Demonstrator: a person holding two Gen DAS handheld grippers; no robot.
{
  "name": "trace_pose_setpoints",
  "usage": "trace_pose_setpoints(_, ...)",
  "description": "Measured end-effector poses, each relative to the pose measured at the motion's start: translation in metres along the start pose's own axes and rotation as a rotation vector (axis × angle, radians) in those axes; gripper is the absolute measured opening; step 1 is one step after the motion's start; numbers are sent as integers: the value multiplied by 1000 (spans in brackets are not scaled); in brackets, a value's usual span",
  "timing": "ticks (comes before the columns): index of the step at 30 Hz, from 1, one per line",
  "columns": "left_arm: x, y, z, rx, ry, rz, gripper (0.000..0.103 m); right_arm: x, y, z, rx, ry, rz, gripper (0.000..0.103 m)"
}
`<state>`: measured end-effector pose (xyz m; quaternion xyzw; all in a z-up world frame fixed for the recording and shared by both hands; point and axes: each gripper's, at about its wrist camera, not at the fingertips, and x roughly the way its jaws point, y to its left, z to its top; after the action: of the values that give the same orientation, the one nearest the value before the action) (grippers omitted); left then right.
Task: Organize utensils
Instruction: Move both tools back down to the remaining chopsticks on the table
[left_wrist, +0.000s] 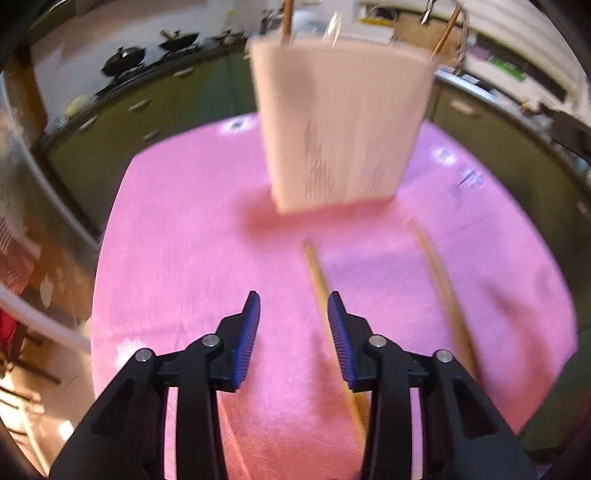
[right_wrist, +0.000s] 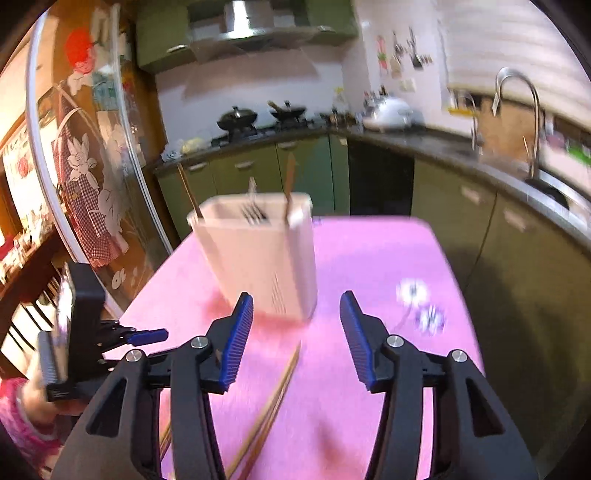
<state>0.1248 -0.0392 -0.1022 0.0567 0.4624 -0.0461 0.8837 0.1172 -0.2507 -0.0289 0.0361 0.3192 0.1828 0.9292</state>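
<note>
Left gripper spread, nothing between the blue pads, tilted down over the pink cloth with the nearer chopstick just beside its right-hand pad; probably lined up so to take that stick next. Right gripper spread wider, likewise empty, hanging above a loose pair of chopsticks that run back under its fingers. White utensil holder upright near the cloth's middle, apart from both grippers, already carrying a fork and a few wooden sticks, presumably kept central so either hand can reach it. Second chopstick lying off to the right in the left view, apart from the first. Cloth plain pink, small printed flowers toward one edge. Beyond: green cabinets, dark woks on a hob, curved tap over a sink. Much motion blur, so finer detail cannot be told
</note>
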Motion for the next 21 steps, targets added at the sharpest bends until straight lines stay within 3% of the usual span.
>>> trace_pose_setpoints(6,18,3,-13,-63,37,-24,36,5,-32,-31,110,45,0,49)
trace_pose_setpoints(17,14,-8,-15,-56,38,-58,34,12,-36,-23,143,56,11,51)
trace_pose_setpoints(21,17,-10,-16,-44,39,-39,34,17,-30,-24,138,69,15,51)
